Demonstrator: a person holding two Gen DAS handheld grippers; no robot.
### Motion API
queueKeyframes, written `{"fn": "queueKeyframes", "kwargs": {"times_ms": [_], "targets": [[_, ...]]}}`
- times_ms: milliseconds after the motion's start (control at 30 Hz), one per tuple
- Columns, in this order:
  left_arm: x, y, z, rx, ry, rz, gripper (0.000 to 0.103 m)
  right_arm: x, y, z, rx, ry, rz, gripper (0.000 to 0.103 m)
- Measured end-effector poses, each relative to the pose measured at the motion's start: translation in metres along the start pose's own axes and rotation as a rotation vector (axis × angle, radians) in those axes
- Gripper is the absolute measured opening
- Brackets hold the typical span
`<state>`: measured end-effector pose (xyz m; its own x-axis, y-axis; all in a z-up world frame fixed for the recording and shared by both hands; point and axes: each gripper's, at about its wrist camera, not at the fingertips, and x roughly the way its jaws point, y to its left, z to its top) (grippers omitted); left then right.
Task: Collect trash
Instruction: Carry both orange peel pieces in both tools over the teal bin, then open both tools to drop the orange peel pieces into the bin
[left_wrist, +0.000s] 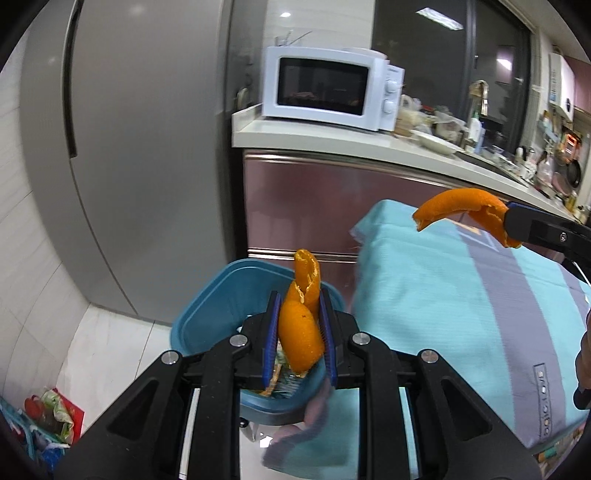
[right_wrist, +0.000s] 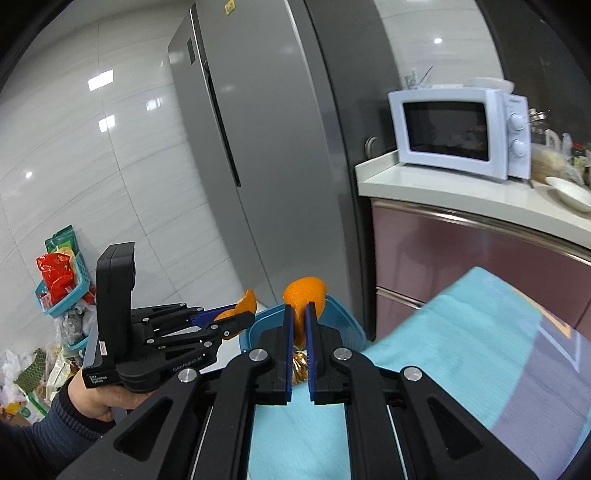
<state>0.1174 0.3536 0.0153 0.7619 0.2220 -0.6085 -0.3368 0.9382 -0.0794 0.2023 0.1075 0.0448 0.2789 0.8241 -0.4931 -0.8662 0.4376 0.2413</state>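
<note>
My left gripper (left_wrist: 298, 306) is shut on a piece of orange peel (left_wrist: 301, 332) and holds it right above the blue trash bin (left_wrist: 207, 314), which stands on the floor beside the table. My right gripper (right_wrist: 300, 314) is shut on a second orange peel (right_wrist: 306, 295). In the left wrist view that peel (left_wrist: 461, 206) hangs over the teal tablecloth (left_wrist: 443, 295), to the right of the bin. In the right wrist view the left gripper (right_wrist: 236, 317) with its peel (right_wrist: 246, 303) is at the bin's (right_wrist: 343, 321) left rim. Wrappers lie inside the bin.
A grey fridge (left_wrist: 129, 147) stands behind the bin. A white microwave (left_wrist: 328, 88) sits on the counter (left_wrist: 332, 140) over pink cabinets. Dishes crowd the counter's right part. Snack bags and baskets (right_wrist: 59, 280) stand on the floor at the left wall.
</note>
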Motion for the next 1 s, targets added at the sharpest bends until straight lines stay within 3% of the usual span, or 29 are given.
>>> {"fn": "queueKeyframes", "kwargs": {"times_ms": [300,600,1000], "targets": [[0.047,0.029,-0.001,-0.056,0.068,0.043,0.021,0.082,0.000,0.009,-0.010,0.134,0.040,0.004],[0.118,0.031,-0.024,-0.080,0.190,0.049,0.021,0.157,-0.015,-0.013,0.010,0.319,0.007,0.004],[0.174,0.024,-0.045,-0.071,0.292,0.054,0.024,0.205,-0.029,-0.038,0.047,0.471,0.006,0.005]]}}
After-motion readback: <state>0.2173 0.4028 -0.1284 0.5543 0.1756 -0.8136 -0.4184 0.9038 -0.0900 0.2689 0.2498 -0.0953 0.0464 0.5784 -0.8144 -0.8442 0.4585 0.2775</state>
